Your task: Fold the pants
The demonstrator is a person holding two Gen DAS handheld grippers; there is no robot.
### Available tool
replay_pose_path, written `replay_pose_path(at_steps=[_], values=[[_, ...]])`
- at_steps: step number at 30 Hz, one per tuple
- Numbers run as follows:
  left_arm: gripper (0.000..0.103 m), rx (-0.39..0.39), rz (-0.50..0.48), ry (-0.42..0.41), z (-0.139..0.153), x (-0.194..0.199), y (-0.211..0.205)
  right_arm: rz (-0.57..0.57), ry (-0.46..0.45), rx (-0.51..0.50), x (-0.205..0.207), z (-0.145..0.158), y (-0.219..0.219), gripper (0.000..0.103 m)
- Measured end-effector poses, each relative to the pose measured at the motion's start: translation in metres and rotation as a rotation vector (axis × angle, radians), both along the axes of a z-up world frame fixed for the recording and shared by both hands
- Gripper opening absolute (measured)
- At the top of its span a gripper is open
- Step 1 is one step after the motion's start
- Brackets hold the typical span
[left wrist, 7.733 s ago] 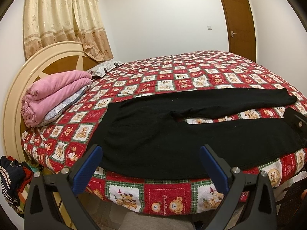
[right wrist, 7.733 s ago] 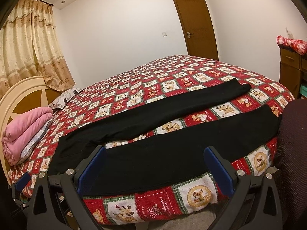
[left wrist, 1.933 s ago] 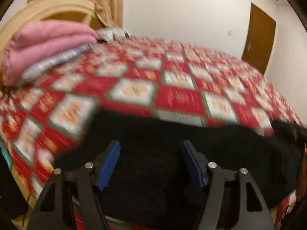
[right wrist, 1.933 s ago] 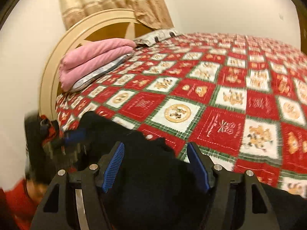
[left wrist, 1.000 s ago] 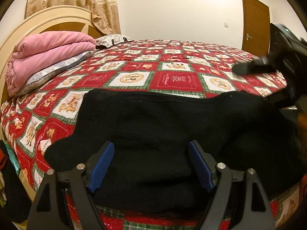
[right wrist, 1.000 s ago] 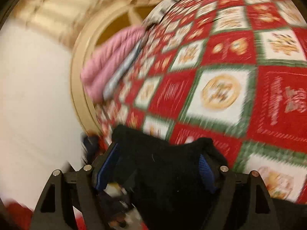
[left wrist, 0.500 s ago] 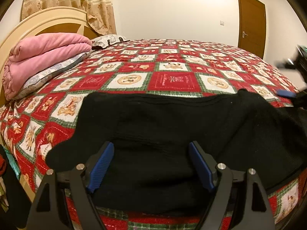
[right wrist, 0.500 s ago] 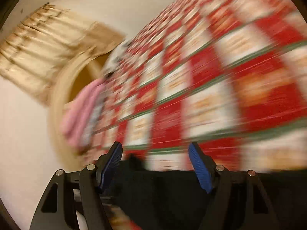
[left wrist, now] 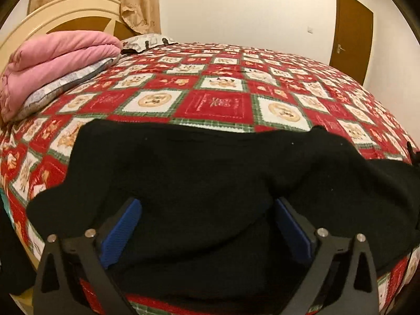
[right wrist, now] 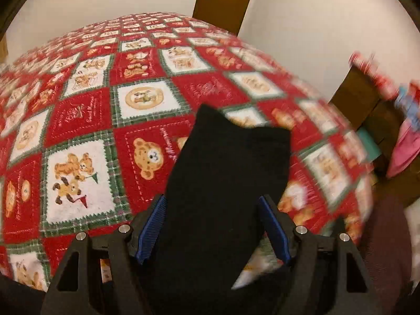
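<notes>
The black pants lie folded lengthwise along the near edge of the bed. In the left wrist view the waist end bunches up between the blue pads of my left gripper, whose jaws stand partly apart with cloth between them. In the right wrist view the leg ends of the pants run up between the blue pads of my right gripper, which holds a similar gap around the cloth. The cloth hides whether either gripper pinches it.
The bed has a red and white checked cover with bear pictures. A folded pink quilt lies by the cream headboard. A brown door is at the far right. A wooden cabinet stands beside the bed's foot.
My right gripper has swung from the headboard side to the foot of the bed, with the leg ends now between its pads. My left gripper has sunk slightly into the waist cloth.
</notes>
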State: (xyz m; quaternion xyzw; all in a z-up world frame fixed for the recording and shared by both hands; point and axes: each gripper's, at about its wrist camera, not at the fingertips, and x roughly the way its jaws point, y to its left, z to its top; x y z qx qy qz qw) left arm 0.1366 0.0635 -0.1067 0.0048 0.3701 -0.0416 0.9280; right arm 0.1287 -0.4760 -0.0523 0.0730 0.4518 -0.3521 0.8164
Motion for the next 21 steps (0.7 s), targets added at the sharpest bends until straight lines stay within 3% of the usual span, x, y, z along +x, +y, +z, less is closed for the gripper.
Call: replay_pose_path(at_steps=[1, 2, 3, 5, 6, 8, 14, 16, 18, 21], values=[[0.103, 0.006, -0.002, 0.003, 0.0, 0.0, -0.001, 0.0, -0.036, 0.04, -0.005, -0.001, -0.008, 0.071], [0.103, 0.007, -0.001, 0.007, 0.0, -0.001, -0.001, 0.012, -0.066, 0.085, -0.01, 0.001, -0.015, 0.059], [0.103, 0.007, 0.001, 0.01, 0.001, -0.001, -0.001, 0.015, -0.089, 0.114, -0.013, 0.003, -0.019, 0.037], [0.103, 0.009, 0.005, 0.012, 0.0, -0.001, -0.002, 0.014, -0.143, 0.204, -0.023, 0.007, -0.026, 0.015], [0.103, 0.012, 0.008, 0.012, 0.0, -0.001, -0.003, 0.017, -0.177, 0.249, -0.032, 0.01, -0.027, 0.008], [0.103, 0.012, 0.013, 0.012, 0.0, -0.002, -0.003, 0.033, -0.287, 0.363, -0.054, 0.018, -0.03, 0.005], [0.103, 0.012, 0.023, 0.027, 0.001, 0.0, -0.003, 0.003, -0.507, 0.496, -0.143, 0.04, -0.047, 0.005], [0.103, 0.012, 0.022, 0.03, 0.001, 0.001, -0.003, -0.036, -0.525, 0.504, -0.174, 0.039, -0.052, 0.005], [0.103, 0.011, 0.022, 0.029, 0.001, 0.001, -0.003, -0.077, -0.474, 0.423, -0.199, 0.037, -0.054, 0.005], [0.103, 0.018, 0.024, 0.024, 0.001, 0.002, -0.004, -0.036, -0.481, 0.385, -0.207, 0.039, -0.053, 0.005]])
